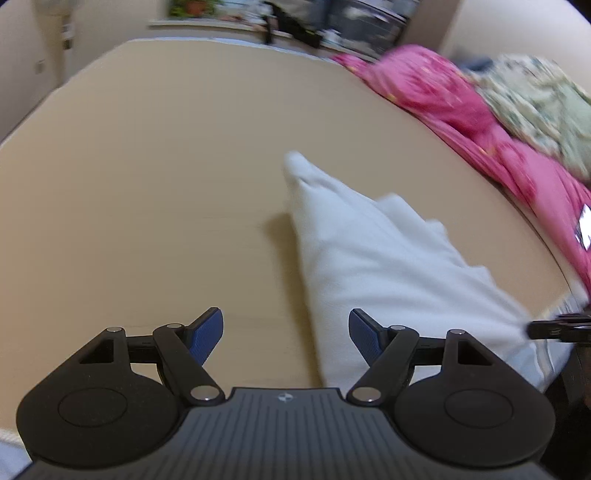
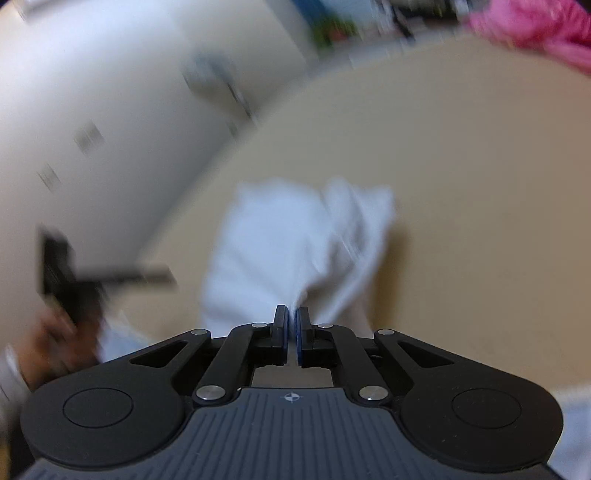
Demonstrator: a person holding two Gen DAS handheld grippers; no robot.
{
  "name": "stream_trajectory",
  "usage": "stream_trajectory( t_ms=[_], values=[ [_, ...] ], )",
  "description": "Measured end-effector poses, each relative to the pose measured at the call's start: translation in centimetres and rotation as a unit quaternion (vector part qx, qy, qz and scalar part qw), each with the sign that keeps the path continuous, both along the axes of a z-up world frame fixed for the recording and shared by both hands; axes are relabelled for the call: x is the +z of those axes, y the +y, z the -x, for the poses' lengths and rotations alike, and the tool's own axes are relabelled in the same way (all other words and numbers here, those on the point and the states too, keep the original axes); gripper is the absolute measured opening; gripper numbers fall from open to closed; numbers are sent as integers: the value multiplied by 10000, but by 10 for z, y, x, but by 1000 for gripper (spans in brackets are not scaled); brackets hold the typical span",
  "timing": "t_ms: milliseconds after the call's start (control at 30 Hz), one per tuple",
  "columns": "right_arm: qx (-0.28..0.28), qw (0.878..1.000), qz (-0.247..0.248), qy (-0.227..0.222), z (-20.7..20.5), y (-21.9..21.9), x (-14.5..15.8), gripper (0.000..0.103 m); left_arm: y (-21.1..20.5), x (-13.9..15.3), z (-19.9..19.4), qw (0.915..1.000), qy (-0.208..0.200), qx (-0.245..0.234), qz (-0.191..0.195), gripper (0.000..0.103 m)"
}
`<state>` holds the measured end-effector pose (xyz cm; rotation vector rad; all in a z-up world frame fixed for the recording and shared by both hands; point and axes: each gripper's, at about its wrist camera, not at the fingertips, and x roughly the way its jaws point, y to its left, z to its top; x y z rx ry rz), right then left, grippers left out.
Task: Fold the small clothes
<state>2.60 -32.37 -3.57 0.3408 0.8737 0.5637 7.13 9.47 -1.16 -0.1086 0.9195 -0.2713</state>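
A small white garment [image 1: 373, 266] lies bunched on the tan tabletop [image 1: 147, 184], running from the middle toward the lower right. My left gripper [image 1: 286, 334] hovers open over its near left edge, with nothing between the blue pads. In the right wrist view the same white garment [image 2: 291, 240] is blurred and pulled up into a peak. My right gripper [image 2: 292, 321] is shut on a pinch of that white cloth at its near edge. The right gripper's black fingers [image 1: 554, 329] reach into the left wrist view from the right, at the garment's corner.
A pink garment [image 1: 461, 103] and a pale patterned cloth [image 1: 543, 103] are heaped along the table's far right. A shelf with blurred items [image 1: 295, 22] stands behind the table. The left gripper and the hand holding it [image 2: 66, 295] show blurred at the left of the right wrist view.
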Motion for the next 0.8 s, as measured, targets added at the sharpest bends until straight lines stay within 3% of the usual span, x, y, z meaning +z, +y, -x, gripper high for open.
stream_trajectory(
  t_ms=[100,133,167,233,333,367,533,800],
  values=[
    [-265,9980,534,226,-1,-3,-12,11,-20,-9,-1,9991,139,-399,55,80],
    [-407,9978,472,234,-3,-7,-11,18,-27,-13,-1,9984,187,-537,12,80],
    [-527,9978,339,223,-5,-11,-9,34,-34,-18,-1,9976,227,-644,-55,80],
    [-751,9970,87,144,-8,-16,-2,51,-48,-31,-2,9953,340,-807,-409,80],
    [-1038,9944,-203,50,-20,-12,4,52,-61,-70,-3,9812,1052,-1006,-1270,80],
    [-1124,9932,-300,56,-30,-12,4,52,-60,-80,-3,9779,1243,-975,-1369,83],
    [-1462,9886,-356,-47,-63,10,1,52,-46,-68,-4,9854,1145,-829,-944,81],
    [-1639,9863,92,-185,-131,69,-15,52,-7,-47,-11,9962,789,-188,-301,81]
  ],
)
